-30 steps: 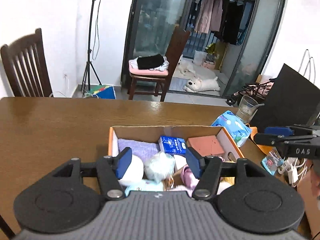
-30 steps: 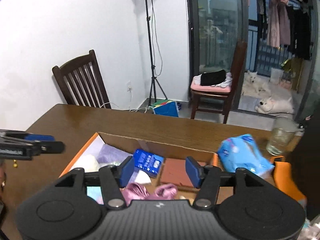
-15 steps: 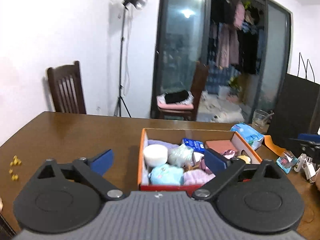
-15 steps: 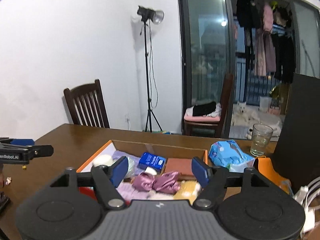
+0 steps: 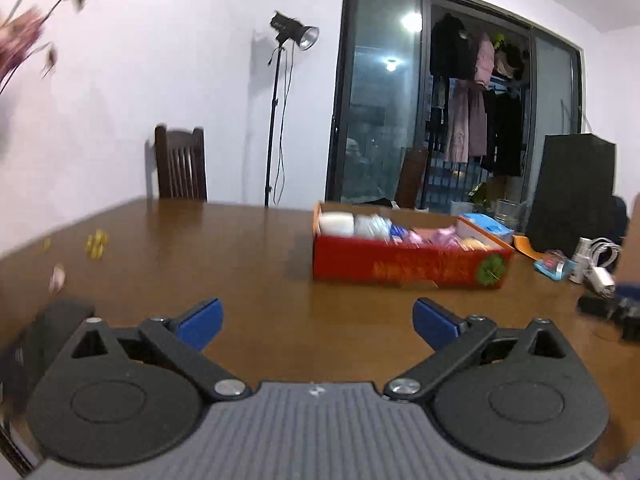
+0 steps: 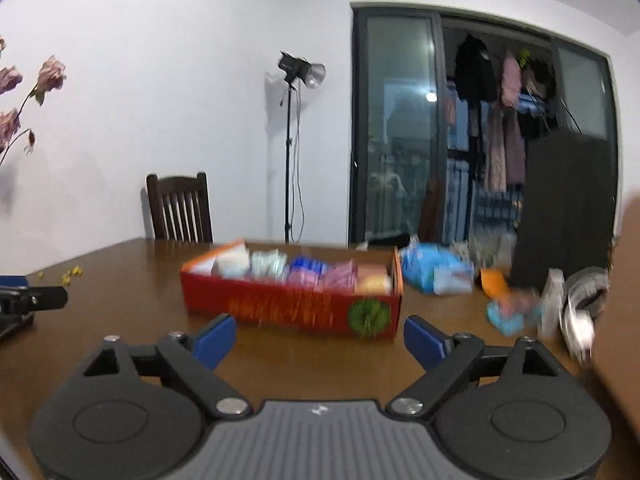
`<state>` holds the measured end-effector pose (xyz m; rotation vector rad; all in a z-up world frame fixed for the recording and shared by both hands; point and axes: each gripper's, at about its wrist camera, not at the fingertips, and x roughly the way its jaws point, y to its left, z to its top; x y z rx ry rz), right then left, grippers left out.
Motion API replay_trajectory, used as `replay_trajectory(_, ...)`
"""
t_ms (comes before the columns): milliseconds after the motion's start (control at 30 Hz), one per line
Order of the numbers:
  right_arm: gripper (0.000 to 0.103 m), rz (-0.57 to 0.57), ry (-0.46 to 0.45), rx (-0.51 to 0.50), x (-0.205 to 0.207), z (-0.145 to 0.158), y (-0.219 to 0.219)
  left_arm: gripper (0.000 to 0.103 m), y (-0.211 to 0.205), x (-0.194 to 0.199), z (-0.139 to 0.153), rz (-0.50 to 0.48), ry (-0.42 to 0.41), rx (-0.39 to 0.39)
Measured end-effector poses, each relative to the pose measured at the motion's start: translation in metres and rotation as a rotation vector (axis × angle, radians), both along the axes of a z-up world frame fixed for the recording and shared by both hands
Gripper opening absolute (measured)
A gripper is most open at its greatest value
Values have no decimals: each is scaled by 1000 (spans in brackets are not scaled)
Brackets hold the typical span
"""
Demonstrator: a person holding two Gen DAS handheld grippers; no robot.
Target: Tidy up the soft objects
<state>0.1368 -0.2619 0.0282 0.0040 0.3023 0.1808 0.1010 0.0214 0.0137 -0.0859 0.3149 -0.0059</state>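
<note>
A red and orange cardboard box (image 5: 408,268) (image 6: 288,308) stands on the brown table (image 5: 240,264), packed with soft items: a white roll (image 5: 336,224), blue packets, pink cloth (image 6: 340,276). A blue soft pack (image 6: 432,268) lies just right of the box. My left gripper (image 5: 318,320) hovers low over bare table, well short of the box; its jaws are opening with nothing between them. My right gripper (image 6: 319,338) faces the box's red front wall, and its jaws are also opening and empty.
A black bag (image 5: 572,192) stands at the right, with a glass (image 5: 506,212), white chargers and cables (image 5: 596,260) and small packets near it. Yellow bits (image 5: 96,242) lie at the left. A wooden chair (image 6: 180,208) and a light stand (image 6: 296,152) are beyond the table.
Both grippers pulled back from over the box and sank toward the table. Their jaws spread much wider. The box now shows from the side, farther off.
</note>
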Motion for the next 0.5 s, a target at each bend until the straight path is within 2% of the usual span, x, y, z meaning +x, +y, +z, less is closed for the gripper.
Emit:
replay_trajectory(133,93,-13,22,90,-54,-19,6,103,-15,-33,-13,-77,27,18)
replay_trajectory(200,93,16,15,66,-67,-19,13,103,-23,-37,-10,-101,7,67)
replay_trajectory(333,94,23,-49,36,-72,-11,22,103,-29,-42,-5,-75,-30,93)
replay_trajectory(500,95,20,-51,54,-68,-7,22,103,-29,-43,-2,-75,-42,92)
